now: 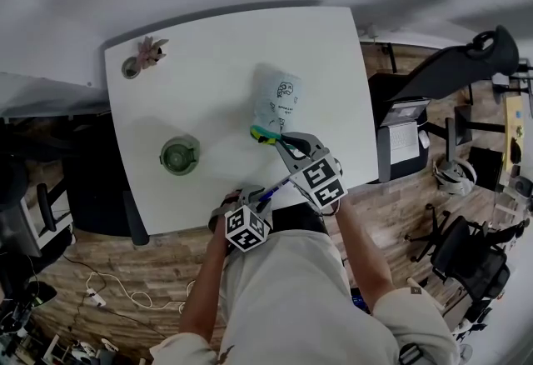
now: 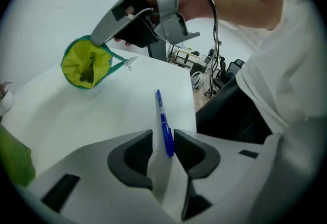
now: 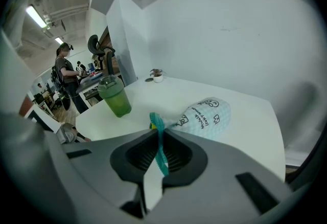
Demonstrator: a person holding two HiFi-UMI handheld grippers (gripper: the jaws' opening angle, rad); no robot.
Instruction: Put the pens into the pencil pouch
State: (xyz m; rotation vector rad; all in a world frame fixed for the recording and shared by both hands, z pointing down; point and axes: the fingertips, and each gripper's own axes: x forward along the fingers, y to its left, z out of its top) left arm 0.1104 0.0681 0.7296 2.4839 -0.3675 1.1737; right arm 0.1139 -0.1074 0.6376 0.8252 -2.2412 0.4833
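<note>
the pencil pouch (image 1: 279,101) lies on the white table (image 1: 216,47), a little toward 3 o'clock from its middle in the head view. its mouth points to 6 o'clock. the cloth is pale with a fine check and carries small cartoon faces and a few lines of dark print, too small to read. the lining is yellow-green and the zip edge is teal.

the right gripper (image 1: 279,138) is clamped on that teal zip edge. in the right gripper view the strip runs between the closed pads, and the mouth is held open.

the left gripper (image 2: 163,138) sits at the 6 o'clock edge of the table with its jaws a little apart. a blue pen (image 2: 162,115) lies on the tabletop between them, close against one pad and clear of the other. its far tip points to 12 o'clock in the left gripper view, and the pouch mouth is at about 10 o'clock from it.

a green lidded cup (image 1: 179,155) stands at 9 o'clock from the pouch mouth. a small potted plant (image 1: 146,51) sits in the table's 10 o'clock corner.

both gripper cubes show black-and-white square markers and no readable words.
</note>
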